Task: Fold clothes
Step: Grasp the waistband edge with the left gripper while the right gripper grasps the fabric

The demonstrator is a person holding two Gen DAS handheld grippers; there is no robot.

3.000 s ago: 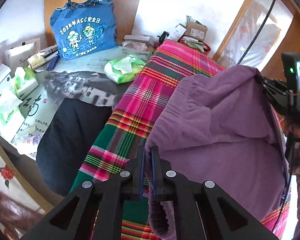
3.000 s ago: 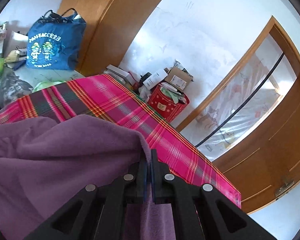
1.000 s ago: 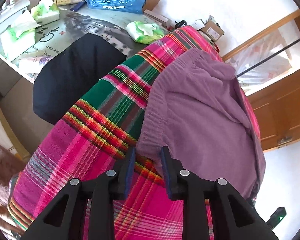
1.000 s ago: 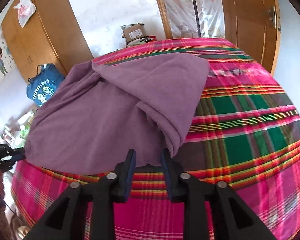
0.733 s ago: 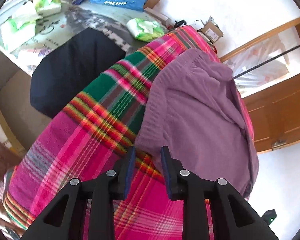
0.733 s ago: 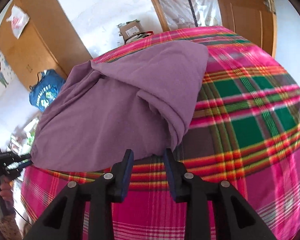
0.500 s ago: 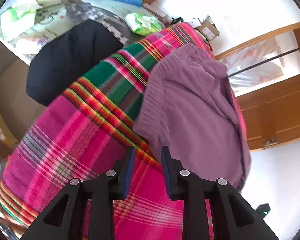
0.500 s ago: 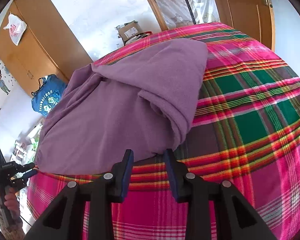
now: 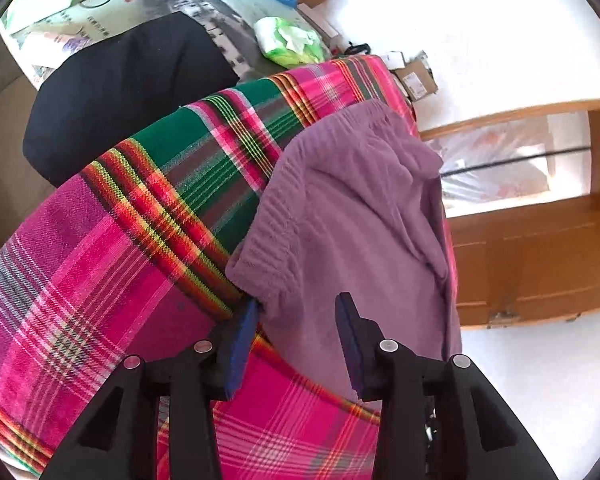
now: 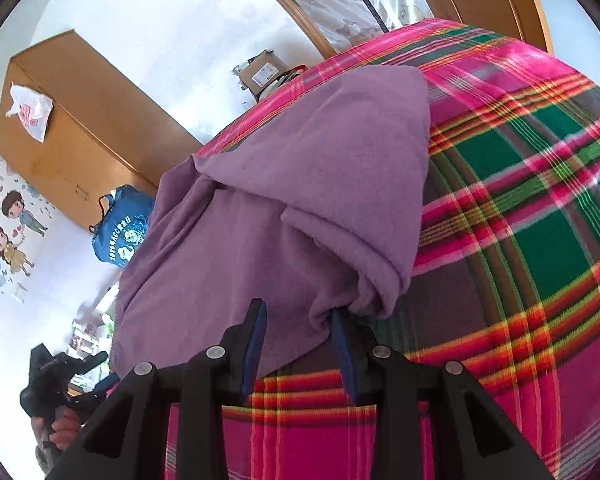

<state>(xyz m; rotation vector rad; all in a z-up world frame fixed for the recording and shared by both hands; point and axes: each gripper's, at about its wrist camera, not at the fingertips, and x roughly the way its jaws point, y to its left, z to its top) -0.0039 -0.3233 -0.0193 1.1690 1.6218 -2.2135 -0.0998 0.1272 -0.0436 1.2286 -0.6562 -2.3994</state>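
Purple sweater (image 9: 352, 216) lies doubled over on plaid blanket (image 9: 112, 264), one layer folded across the other. Knit soft, limp, likely light; best held at ribbed hem corner or fold edge. Left gripper (image 9: 296, 338) wide open, empty, at hem corner. Right gripper (image 10: 298, 340) wide open, empty, at bunched corner. Bare blanket on both sides; black cloth (image 9: 120, 88) beyond blanket edge.

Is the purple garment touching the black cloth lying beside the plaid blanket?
Apart. The left wrist view shows the purple garment and the black cloth separated by a wide band of plaid blanket.
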